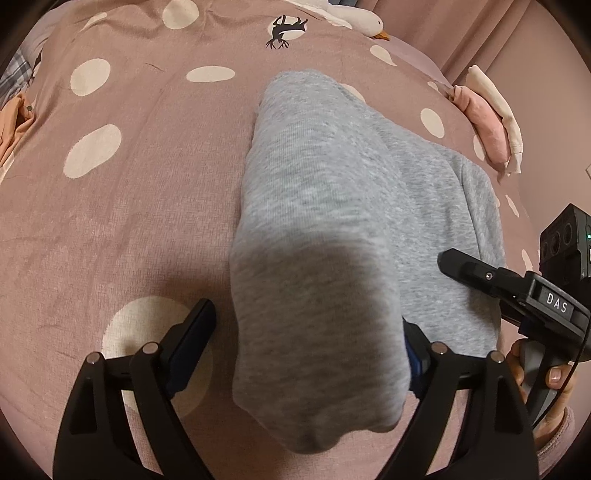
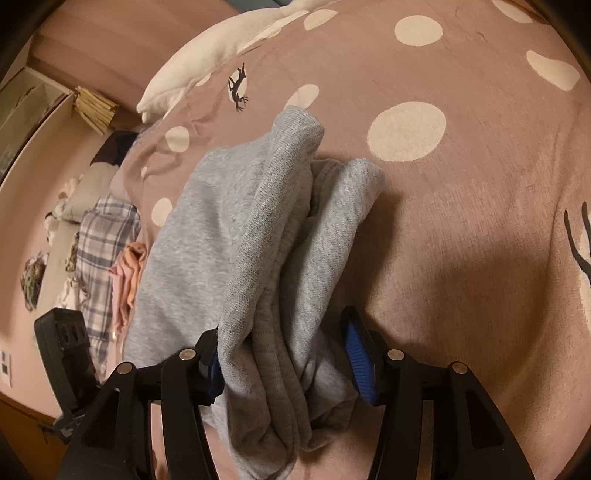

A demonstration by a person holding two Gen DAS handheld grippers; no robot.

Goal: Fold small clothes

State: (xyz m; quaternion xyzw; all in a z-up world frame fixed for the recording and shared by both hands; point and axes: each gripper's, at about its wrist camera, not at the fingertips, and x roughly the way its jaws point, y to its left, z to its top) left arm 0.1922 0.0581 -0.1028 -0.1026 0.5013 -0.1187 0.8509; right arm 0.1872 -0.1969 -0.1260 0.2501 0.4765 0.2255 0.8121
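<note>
Fingers (image 1: 192, 332) apart — grey garment (image 1: 317, 229) between

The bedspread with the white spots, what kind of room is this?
Most likely a bedroom, with clothes being folded on a bed. The pink bedspread covers a soft, wide surface, a white pillow lies at its far edge, and a grey garment rests on it beside other folded clothes.

Bed w/ dusty-pink cover (image 1: 122, 236), cream dots + small black deer prints. Directly on it: grey garment (image 1: 325, 229) folded mid-bed; pink & cream folded clothes (image 1: 491, 125) near far right edge; white plush goose (image 1: 354, 16) at far end; plaid cloth (image 2: 98, 236) + peach garment (image 2: 129, 273) at left side.
</note>
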